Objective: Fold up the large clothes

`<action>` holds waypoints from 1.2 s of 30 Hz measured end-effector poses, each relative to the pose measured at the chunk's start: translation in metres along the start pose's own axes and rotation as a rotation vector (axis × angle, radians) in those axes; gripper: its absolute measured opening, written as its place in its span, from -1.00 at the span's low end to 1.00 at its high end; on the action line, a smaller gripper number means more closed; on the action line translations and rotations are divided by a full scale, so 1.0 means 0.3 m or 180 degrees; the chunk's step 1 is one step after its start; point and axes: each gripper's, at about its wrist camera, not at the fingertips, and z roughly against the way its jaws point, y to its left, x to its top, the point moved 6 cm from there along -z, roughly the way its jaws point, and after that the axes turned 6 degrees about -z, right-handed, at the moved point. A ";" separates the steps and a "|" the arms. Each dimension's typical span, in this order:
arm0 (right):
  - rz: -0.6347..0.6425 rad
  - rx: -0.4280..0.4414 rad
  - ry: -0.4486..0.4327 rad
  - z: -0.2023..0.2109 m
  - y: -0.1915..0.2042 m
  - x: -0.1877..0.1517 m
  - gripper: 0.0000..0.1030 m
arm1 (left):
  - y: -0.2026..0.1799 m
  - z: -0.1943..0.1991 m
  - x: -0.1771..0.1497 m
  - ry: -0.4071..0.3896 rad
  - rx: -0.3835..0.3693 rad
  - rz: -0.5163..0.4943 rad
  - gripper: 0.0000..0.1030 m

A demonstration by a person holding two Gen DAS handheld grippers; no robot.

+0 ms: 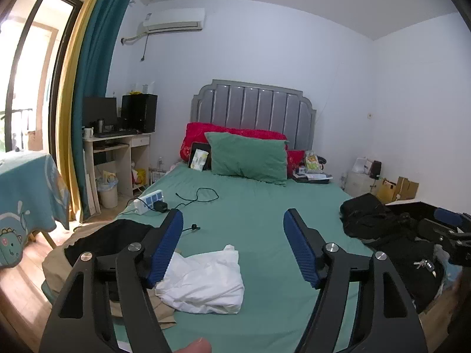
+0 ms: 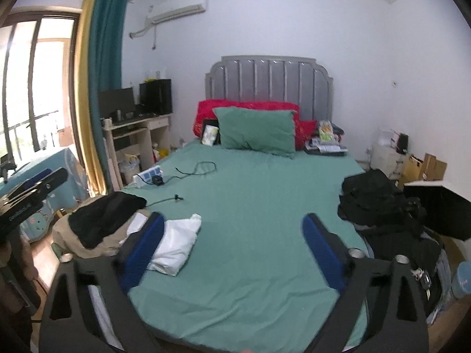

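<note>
Left wrist: one white garment [image 1: 203, 282]; both grippers [image 1: 232, 247] [image 2: 232, 250] apparently empty.

You are looking across a bed [image 1: 253, 206] covered in a green sheet, with a grey padded headboard [image 1: 253, 104] standing against a pale wall [image 1: 265, 50]. A green pillow [image 1: 248, 157] is leaning on red pillows [image 1: 200, 135] beneath it. An air conditioner [image 1: 173, 19] is hanging high on the wall, left of the headboard. Daylight is coming through the glass door [image 2: 32, 88] at your left, beside teal and yellow curtains [image 2: 103, 58]. A desk [image 1: 117, 144] carrying a dark monitor [image 1: 100, 111] is standing between the curtains and the bed.
</note>
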 end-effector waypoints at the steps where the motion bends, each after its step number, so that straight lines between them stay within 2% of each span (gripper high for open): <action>1: 0.0032 0.0035 -0.0054 0.007 0.015 0.007 0.96 | 0.002 0.001 0.001 0.0004 0.0027 -0.0026 0.48; 4: 0.0072 0.0055 -0.0156 0.024 0.034 0.018 0.97 | -0.001 0.027 0.007 -0.0099 0.0132 -0.0111 0.49; 9: 0.0079 0.0074 -0.0223 0.029 0.050 0.025 0.97 | 0.016 0.064 0.024 -0.0269 -0.0063 0.0122 0.50; 12: 0.0065 0.0119 -0.0249 0.029 0.059 0.025 0.97 | 0.020 0.083 0.027 -0.0399 0.0073 0.0053 0.50; 14: 0.0065 0.0152 -0.0248 0.024 0.068 0.021 0.97 | 0.016 0.086 0.023 -0.0420 0.0071 -0.0004 0.50; 17: 0.0084 0.0193 -0.0235 0.004 0.076 0.012 0.97 | 0.015 0.076 0.010 -0.0404 0.0010 0.0019 0.50; 21: 0.0102 0.0222 -0.0166 -0.036 0.079 -0.015 0.97 | 0.031 0.050 -0.011 -0.0356 0.0127 0.0054 0.50; 25: 0.0083 0.0253 -0.0065 -0.081 0.072 -0.045 0.97 | 0.049 0.025 -0.025 -0.0297 0.0145 0.0116 0.50; 36: 0.0072 0.0286 0.0029 -0.123 0.062 -0.065 0.97 | 0.013 -0.007 -0.050 -0.0189 0.0188 -0.0079 0.50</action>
